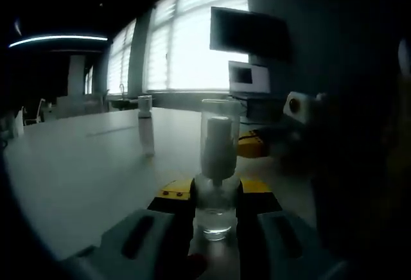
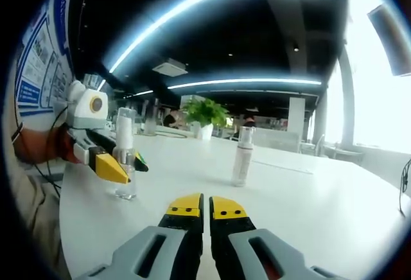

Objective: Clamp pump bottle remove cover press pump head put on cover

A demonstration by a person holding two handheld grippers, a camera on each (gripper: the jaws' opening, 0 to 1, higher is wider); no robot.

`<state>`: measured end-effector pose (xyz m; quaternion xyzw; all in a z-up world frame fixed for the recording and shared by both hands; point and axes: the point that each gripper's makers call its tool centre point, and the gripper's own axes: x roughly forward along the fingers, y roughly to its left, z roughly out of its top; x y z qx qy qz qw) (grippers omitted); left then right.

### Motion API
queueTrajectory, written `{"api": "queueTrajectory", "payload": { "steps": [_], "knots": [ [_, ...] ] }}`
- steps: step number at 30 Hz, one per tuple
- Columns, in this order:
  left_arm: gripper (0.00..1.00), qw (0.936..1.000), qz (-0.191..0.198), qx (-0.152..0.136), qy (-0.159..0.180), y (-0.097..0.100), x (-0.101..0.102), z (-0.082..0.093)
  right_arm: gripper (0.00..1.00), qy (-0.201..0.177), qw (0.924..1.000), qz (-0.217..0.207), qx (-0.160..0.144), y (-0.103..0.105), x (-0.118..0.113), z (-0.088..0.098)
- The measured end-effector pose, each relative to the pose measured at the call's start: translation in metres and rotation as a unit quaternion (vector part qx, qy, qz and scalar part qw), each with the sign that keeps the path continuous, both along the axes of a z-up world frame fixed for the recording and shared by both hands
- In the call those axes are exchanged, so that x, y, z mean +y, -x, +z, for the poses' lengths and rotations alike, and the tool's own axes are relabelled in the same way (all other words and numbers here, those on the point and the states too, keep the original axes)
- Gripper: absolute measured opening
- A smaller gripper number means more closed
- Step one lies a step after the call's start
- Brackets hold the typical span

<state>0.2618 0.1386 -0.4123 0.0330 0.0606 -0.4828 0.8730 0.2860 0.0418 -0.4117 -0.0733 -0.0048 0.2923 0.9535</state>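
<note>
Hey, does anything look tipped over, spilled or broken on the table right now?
Nothing stands out. The pump bottle stands upright in the left gripper with its clear cover on; a second bottle stands upright farther along the white table. No spill shows.

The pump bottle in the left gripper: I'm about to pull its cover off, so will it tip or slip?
The pump bottle is tall and narrow and looks nearly empty, so probably light and tippy. Its clear smooth wall may slide in the left gripper, whose jaws grip it low. The clear cover sits high, so pulling it could lever the bottle sideways.
</note>
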Motion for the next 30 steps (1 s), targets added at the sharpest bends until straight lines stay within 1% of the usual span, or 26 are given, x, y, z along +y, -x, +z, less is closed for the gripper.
{"api": "queueTrajectory", "payload": {
  "steps": [3,7,10,11,13,16,21,30],
  "knots": [
    [0.16,1.0000,-0.004,-0.005,-0.001,0.0033,-0.0017,0.0003,0.00,0.003,1.0000,0.000,-0.001,0.0001,0.0004,-0.0005],
    [0.17,1.0000,0.000,-0.008,0.000,0.0020,-0.0005,0.0000,0.00,0.002,1.0000,-0.001,0.000,-0.0005,0.0000,-0.0005],
    [0.19,0.9999,0.004,-0.009,0.003,0.0000,0.0011,-0.0012,0.00,0.002,1.0000,-0.001,0.001,-0.0002,0.0003,-0.0006],
    [0.19,0.9999,0.004,-0.009,0.004,0.0001,0.0014,-0.0012,0.00,0.002,1.0000,-0.001,0.001,-0.0007,-0.0001,-0.0008],
    [0.19,0.9998,0.004,-0.004,0.017,0.0007,0.0024,-0.0004,0.00,0.002,1.0000,-0.001,0.001,-0.0008,-0.0002,-0.0010],
    [0.19,0.9999,0.004,-0.002,0.016,0.0007,0.0037,-0.0019,0.00,0.003,1.0000,0.000,0.001,0.0003,0.0010,-0.0006],
    [0.18,0.9997,0.003,-0.011,0.022,0.0016,0.0057,-0.0009,0.00,0.002,1.0000,-0.001,0.003,-0.0003,0.0004,-0.0011],
    [0.18,0.9996,0.004,-0.013,0.026,-0.0016,0.0070,-0.0018,0.00,0.005,1.0000,0.000,0.000,-0.0009,0.0003,-0.0014]
  ]
}}
